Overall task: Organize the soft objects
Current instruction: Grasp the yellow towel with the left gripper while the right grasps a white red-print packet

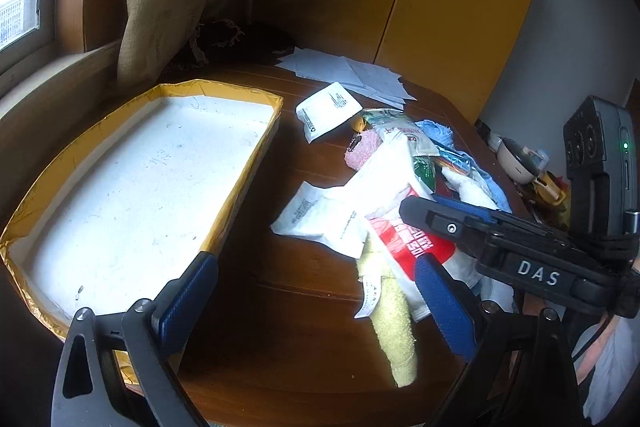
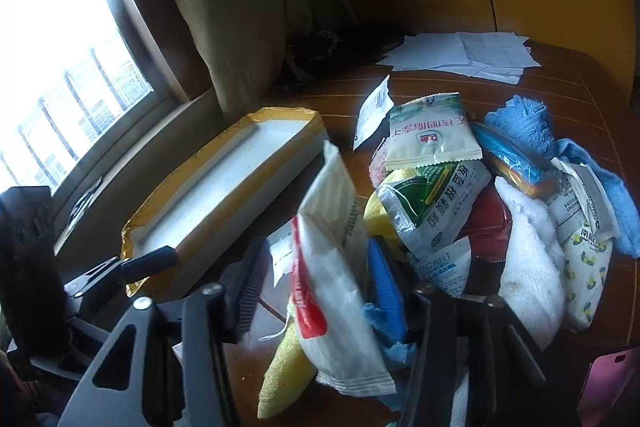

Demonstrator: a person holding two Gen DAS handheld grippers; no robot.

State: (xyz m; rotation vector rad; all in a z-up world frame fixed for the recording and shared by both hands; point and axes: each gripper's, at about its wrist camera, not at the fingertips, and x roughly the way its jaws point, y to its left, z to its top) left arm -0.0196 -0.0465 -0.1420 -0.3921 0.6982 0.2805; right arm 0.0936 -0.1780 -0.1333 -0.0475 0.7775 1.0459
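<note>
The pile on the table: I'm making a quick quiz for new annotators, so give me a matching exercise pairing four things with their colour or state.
Things:
1. towel roll nearest the camera
2. tray
3. left gripper
4. right gripper

Colour or state:
A. shut on a white packet with a red stripe
B. pale yellow
C. open, holding nothing
D. white inside, yellow rim

Pairs: 1-B, 2-D, 3-C, 4-A. The packet stands upright between the right gripper's fingers.
</note>
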